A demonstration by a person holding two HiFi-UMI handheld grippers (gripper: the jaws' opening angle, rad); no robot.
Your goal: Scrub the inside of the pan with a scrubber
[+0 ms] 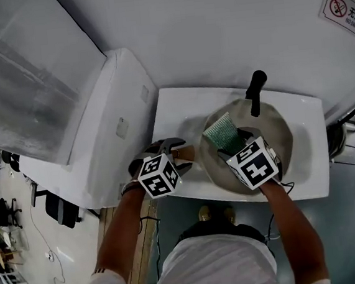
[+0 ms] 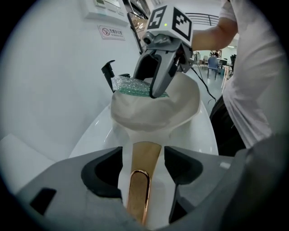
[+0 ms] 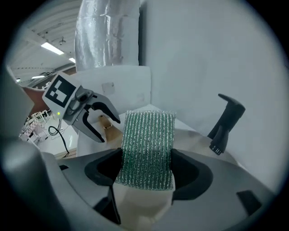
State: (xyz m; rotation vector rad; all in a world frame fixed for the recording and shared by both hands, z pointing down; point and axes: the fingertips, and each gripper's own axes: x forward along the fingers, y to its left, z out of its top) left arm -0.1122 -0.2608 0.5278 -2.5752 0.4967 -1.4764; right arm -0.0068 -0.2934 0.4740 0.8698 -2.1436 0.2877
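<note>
**Pan and scrubber, with both grippers at the sink**

Sink (image 1: pixel 306 119): white, seen beneath both grippers.
Pan (image 1: pixel 281 128): cream, set in the sink, straight ahead of the left gripper (image 2: pixel 143 160) and under the right gripper (image 3: pixel 146 170).
Left gripper: jaws spread, nothing pressed.
Right gripper: the nearer to the bowl, pinched on the scrubber (image 3: pixel 146 144), green mesh held over the pan's inside.
Handle (image 2: pixel 143 180): long axis laid between the left jaws, running away toward the bowl. A grip there is judged the next move.

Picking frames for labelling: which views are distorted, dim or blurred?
Head view: even light, fairly sharp. Left gripper view: fisheye, black corners, soft foreground, glint along the pan handle. Right gripper view: same fisheye and black corners, scrubber crisp.
</note>
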